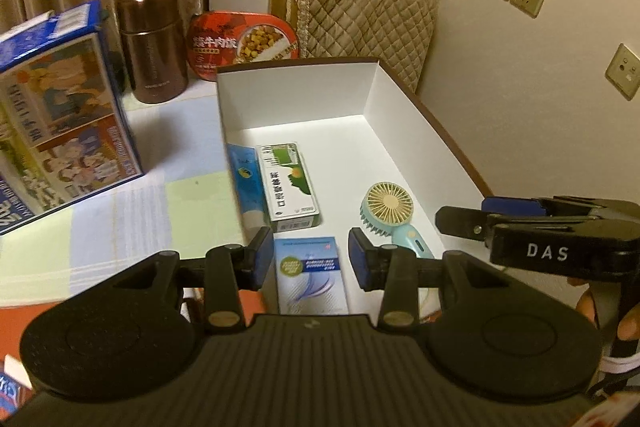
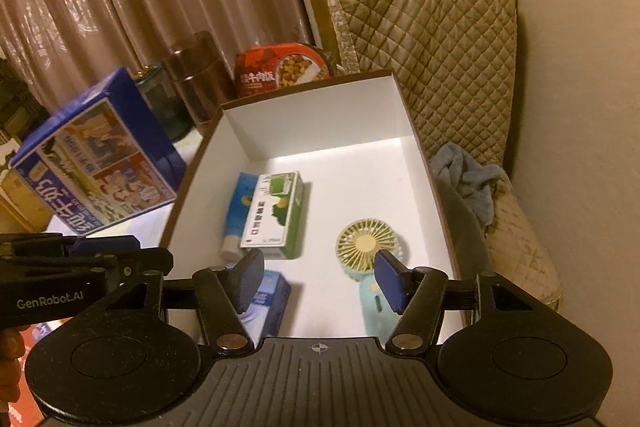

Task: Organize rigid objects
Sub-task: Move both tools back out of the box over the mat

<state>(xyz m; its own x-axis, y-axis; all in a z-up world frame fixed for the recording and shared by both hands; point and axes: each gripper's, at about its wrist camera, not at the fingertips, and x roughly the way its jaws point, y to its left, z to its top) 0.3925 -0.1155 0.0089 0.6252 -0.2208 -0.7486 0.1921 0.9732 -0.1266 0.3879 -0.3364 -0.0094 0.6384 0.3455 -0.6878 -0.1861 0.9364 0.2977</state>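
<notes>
Four things lay in the white box [image 1: 400, 99]: a blue tube [image 1: 248, 183], a green-and-white carton [image 1: 288, 183] touching it, a pale blue carton [image 1: 310, 273] nearer, and a small hand fan [image 2: 366, 247] apart to the right. Both grippers hovered above. The left gripper [image 1: 306, 259] stood parted and empty, the pale carton below its gap. The right gripper [image 2: 320, 277] gaped, holding nothing, one fingertip [image 2: 390, 281] crossing the fan's handle in view.

In the white open cardboard box [image 1: 372, 87] at frame centre lie four things — a green-and-white carton [image 1: 289, 183] beside a blue tube [image 1: 248, 187] at left, a pale-blue booklet box [image 1: 310, 275] below them, a mint handheld fan [image 1: 390, 213] at right.
</notes>
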